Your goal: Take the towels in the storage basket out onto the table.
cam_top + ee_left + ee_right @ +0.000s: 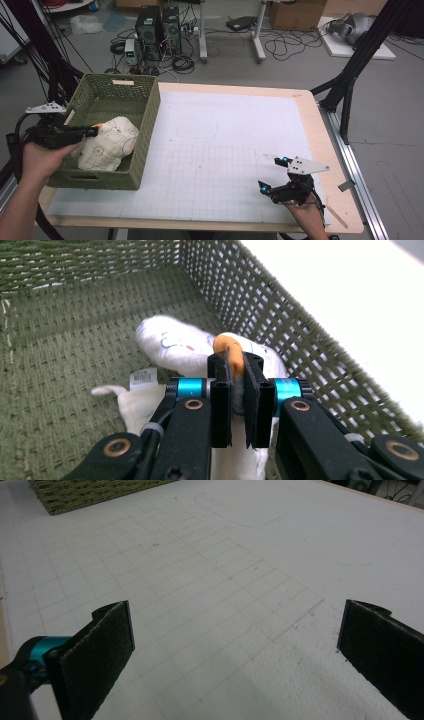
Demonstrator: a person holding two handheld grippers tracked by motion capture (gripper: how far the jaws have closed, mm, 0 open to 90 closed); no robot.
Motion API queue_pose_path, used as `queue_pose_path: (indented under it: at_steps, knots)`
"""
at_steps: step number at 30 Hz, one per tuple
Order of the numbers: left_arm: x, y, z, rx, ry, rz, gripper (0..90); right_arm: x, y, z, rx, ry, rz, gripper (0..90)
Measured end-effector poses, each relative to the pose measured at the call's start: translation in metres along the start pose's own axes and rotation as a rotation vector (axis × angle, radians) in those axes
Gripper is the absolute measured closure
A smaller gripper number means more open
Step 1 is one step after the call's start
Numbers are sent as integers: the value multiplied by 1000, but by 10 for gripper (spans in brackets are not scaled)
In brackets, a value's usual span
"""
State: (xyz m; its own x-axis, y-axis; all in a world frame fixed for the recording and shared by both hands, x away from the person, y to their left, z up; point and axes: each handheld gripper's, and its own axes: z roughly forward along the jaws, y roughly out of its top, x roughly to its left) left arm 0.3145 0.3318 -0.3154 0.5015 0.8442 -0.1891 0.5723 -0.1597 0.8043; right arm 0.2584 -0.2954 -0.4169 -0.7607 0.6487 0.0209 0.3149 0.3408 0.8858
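Clenching a soft white plush toy's (175, 342) orange tip, left claw (239, 371) hovers inside woven green basket (145, 125); right claw (235, 645) gapes.

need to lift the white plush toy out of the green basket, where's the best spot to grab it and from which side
Grip the small orange part sticking up from the white plush toy, coming from above over the green basket wall. It is narrow, raised and clear of the weave, so jaws fit around it. The left hand-held gripper is already shut on it; the soft, rounded body offers no such edge.
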Motion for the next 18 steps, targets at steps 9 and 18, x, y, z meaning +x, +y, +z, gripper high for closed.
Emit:
queue_pose_path:
  at_steps: [9, 18]
  knots:
    - [-1, 2, -5, -67, -33, -26, 831, 0, 0, -1, 0, -2, -1, 9]
    - [-1, 5, -16, -159, -59, -67, 831, -1, 0, -1, -3, -2, 0, 9]
